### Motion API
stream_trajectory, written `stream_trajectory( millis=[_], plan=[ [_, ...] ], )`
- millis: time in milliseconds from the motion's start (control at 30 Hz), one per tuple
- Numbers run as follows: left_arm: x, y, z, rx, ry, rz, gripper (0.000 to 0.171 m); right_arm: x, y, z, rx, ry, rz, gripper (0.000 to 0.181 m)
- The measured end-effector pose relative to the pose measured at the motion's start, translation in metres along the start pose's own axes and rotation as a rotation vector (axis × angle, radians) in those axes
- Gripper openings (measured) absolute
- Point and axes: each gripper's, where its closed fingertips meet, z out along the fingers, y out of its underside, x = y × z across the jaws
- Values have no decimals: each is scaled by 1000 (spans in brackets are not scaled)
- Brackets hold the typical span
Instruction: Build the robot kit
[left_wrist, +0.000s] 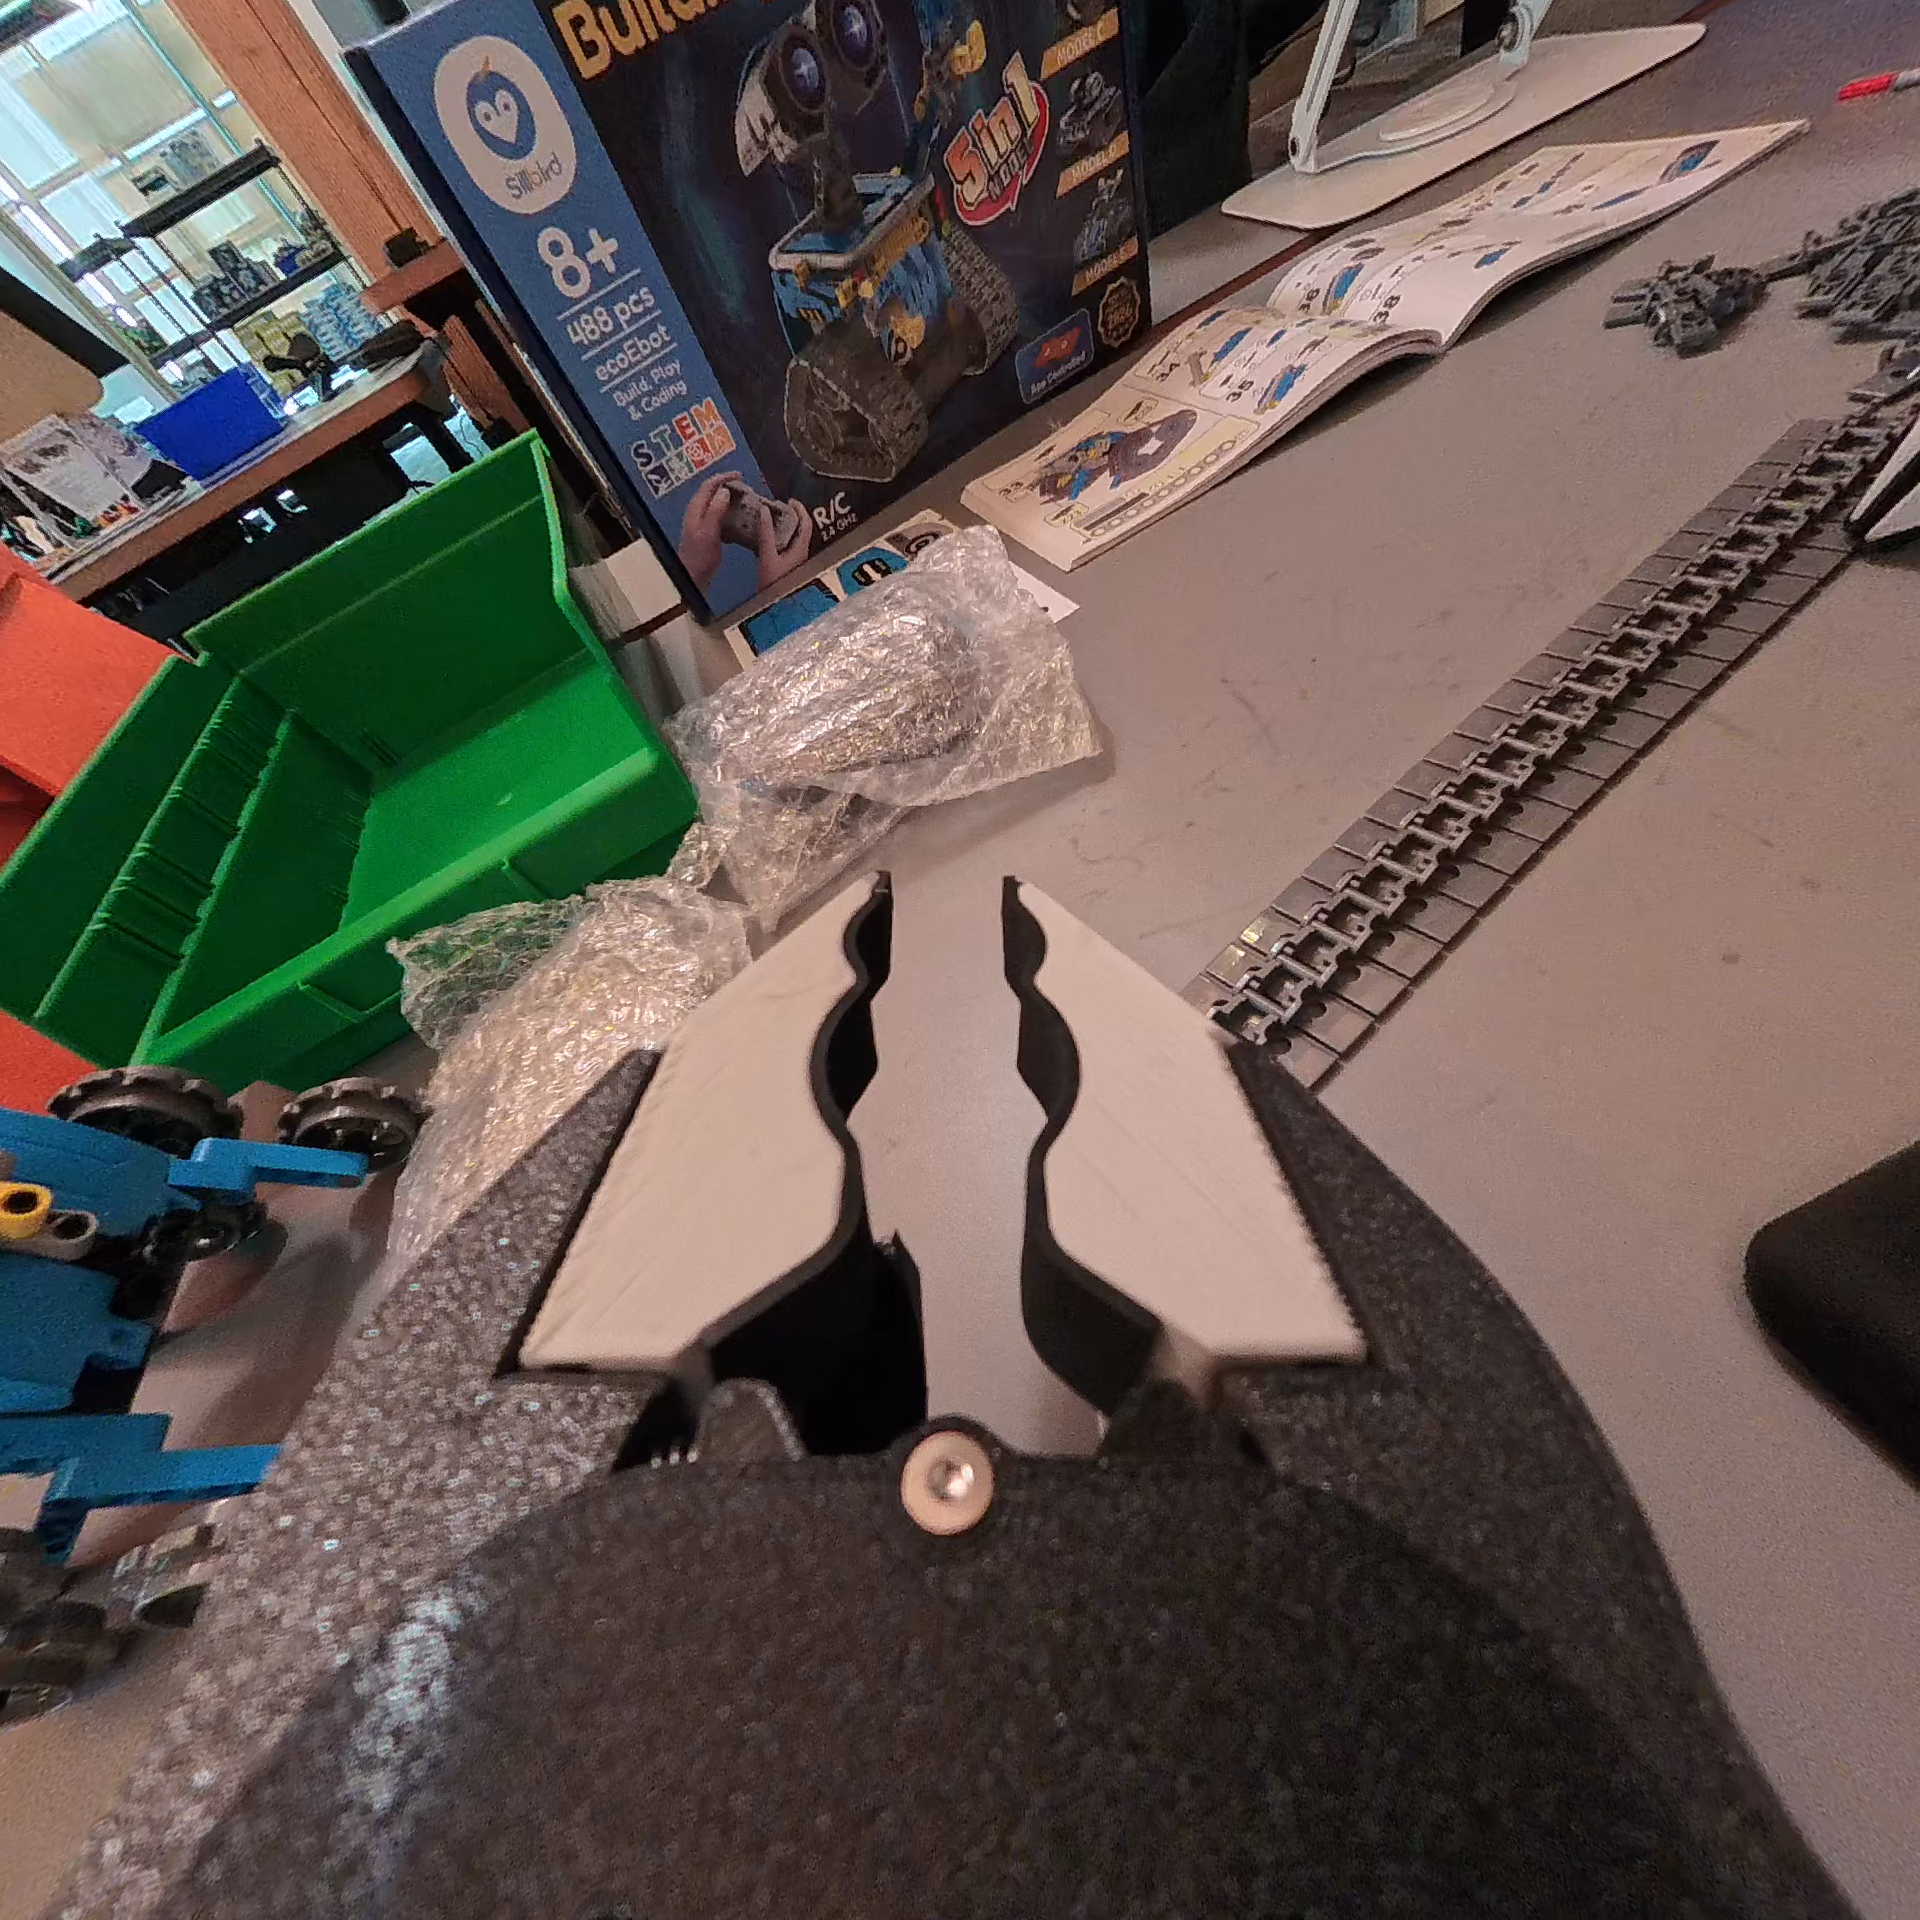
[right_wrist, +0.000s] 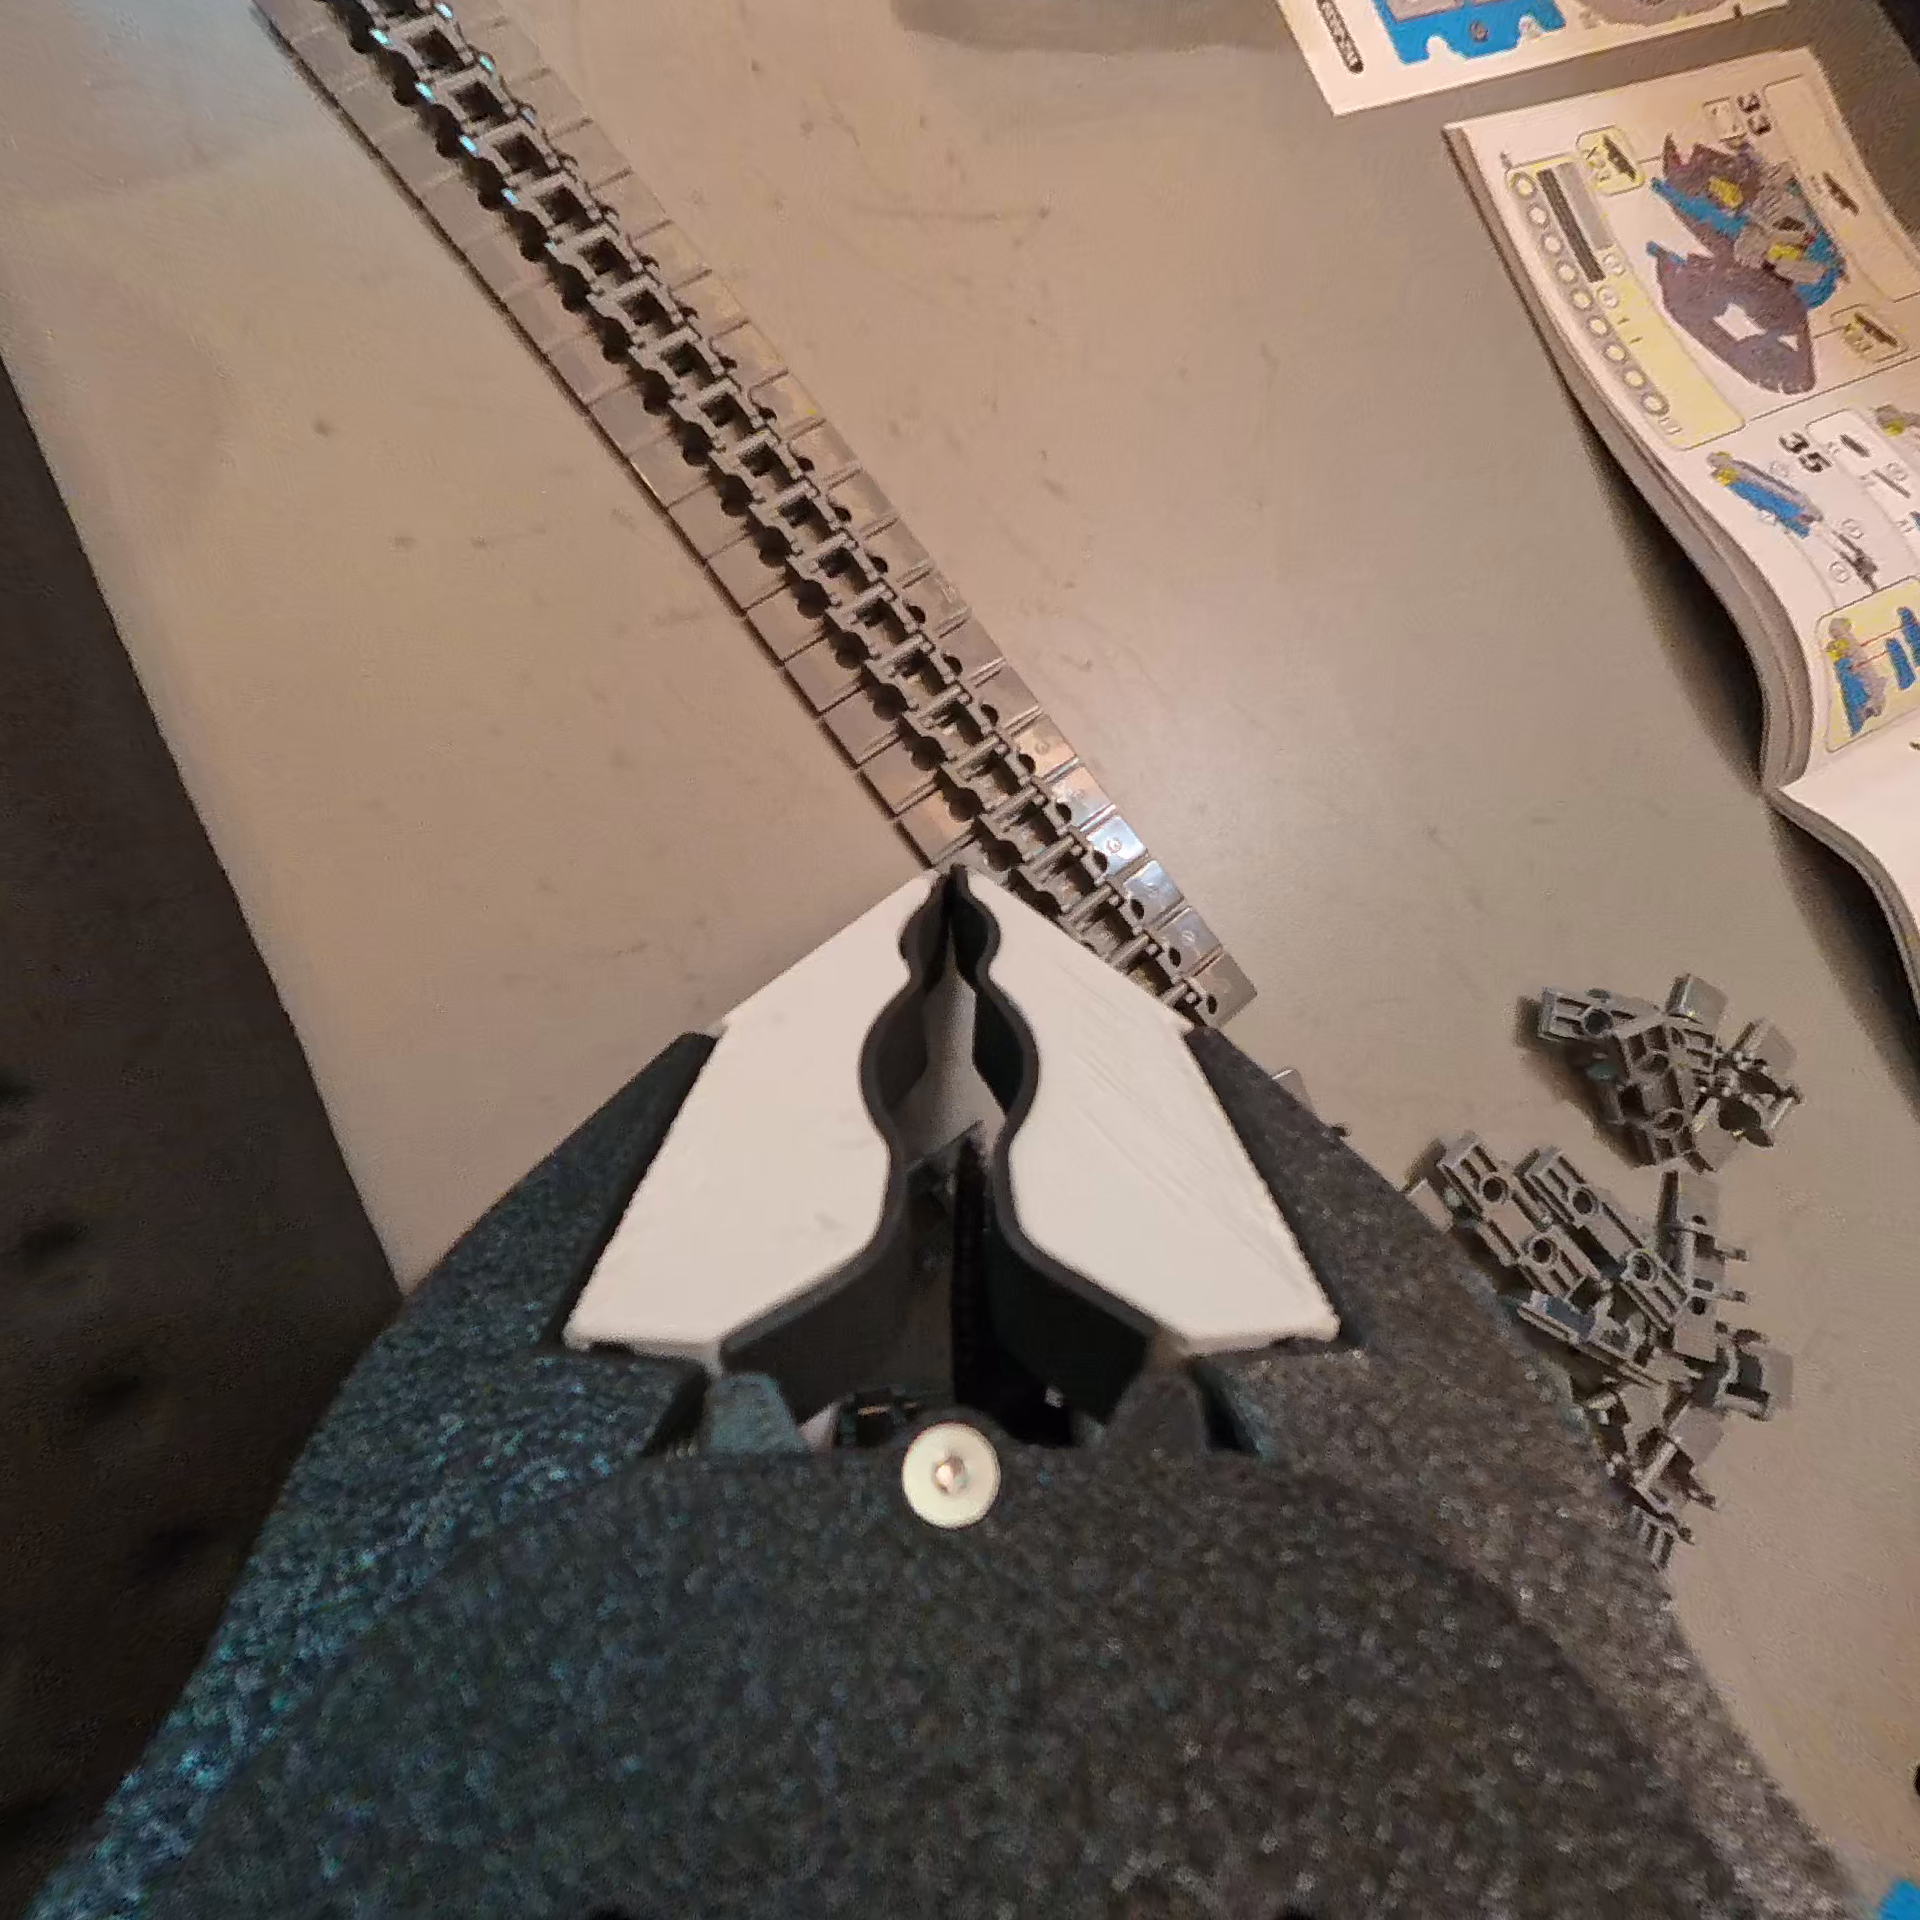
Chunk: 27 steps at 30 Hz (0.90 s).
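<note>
A long grey toy track (left_wrist: 1538, 748) of linked tread pieces lies flat on the grey table (left_wrist: 1351, 644), running diagonally. My left gripper (left_wrist: 940, 894) is open and empty above bare table, with the track's near end just to its right and crumpled bubble wrap (left_wrist: 883, 696) just to its left. In the right wrist view the same track (right_wrist: 790, 488) runs up and left. My right gripper (right_wrist: 954, 883) is shut with its tips together right at the track's near end, which passes behind its right finger. I see nothing between its fingers.
Loose grey links (right_wrist: 1621, 1226) lie right of my right gripper. An open instruction booklet (left_wrist: 1299, 343) lies beyond the track. A toy box (left_wrist: 831, 260) stands at the back, a green bin (left_wrist: 343, 790) and a blue wheeled model (left_wrist: 94, 1247) at left. The table edge (right_wrist: 208, 935) runs at left. The grippers' ends are close to 25 cm from one another. About 11 cm separates my right fingertips from the long grey toy track (left_wrist: 1538, 748).
</note>
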Motion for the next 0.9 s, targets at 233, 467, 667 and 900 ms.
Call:
stream_trajectory(
  millis=[233,467,667,900],
  plan=[
    [0,-1,-1,7,0,-2,20,-5,-7,2,10,-15,-6,0],
    [0,-1,-1,9,-2,1,20,-8,-7,4,-1,-26,-10,0],
    [0,-1,-1,11,-4,4,20,-11,-12,6,3,-35,-18,0],
    [0,-2,-2,14,-2,2,20,-14,-15,10,2,-52,-24,0]
  ],
)
